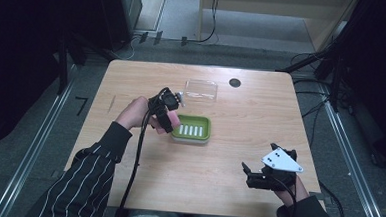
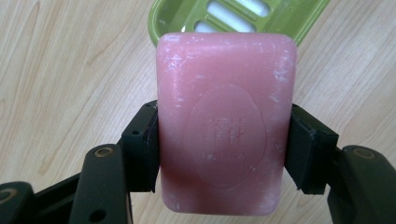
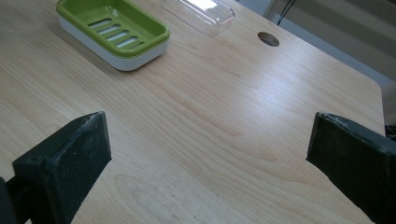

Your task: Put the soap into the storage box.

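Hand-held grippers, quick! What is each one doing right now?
Left hand-held gripper: shut on the pink soap bar, beside the green soap dish.
Right hand-held gripper: open, holding nothing, over the table.

We see a pink soap bar (image 2: 226, 135), rounded at the corners with an embossed oval stamp on its face, clamped by its two long sides between the jaws of the left hand-held gripper (image 2: 223, 149). It hangs above the desk (image 1: 238, 156) at the left end of the green slotted soap dish (image 1: 194, 127). A clear lid (image 1: 201, 89) lies just beyond the dish.
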Motion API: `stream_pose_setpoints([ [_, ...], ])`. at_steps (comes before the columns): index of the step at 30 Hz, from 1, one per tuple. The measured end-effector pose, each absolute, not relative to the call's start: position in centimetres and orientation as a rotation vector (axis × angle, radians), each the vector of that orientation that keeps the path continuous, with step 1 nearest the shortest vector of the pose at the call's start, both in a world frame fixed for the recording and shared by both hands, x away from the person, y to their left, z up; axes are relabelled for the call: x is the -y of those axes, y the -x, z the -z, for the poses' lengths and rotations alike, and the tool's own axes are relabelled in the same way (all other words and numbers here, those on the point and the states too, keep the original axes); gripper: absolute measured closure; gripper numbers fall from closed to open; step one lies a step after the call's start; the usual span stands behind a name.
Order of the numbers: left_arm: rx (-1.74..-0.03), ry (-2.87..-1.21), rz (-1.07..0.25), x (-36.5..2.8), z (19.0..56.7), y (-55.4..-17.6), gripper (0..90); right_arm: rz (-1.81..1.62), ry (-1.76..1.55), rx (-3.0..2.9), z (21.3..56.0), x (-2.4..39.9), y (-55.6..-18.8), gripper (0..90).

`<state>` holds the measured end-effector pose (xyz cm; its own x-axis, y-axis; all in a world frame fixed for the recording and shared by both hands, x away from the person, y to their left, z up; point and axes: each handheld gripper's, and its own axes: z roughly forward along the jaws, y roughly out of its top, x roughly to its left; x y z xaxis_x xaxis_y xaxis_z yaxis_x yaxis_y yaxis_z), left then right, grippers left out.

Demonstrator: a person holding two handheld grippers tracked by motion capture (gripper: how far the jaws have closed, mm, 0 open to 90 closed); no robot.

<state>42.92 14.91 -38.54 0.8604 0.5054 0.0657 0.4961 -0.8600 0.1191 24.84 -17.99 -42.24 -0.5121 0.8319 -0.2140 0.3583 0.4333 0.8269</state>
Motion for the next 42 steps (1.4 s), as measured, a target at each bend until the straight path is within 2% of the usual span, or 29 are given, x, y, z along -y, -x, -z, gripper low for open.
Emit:
stream_pose_setpoints([
  [42,-0.586,-2.984,-0.166,-11.4,38.9,-44.2,38.5,-0.945,-1.046,-2.062,42.5,19.0,-24.1,0.0],
])
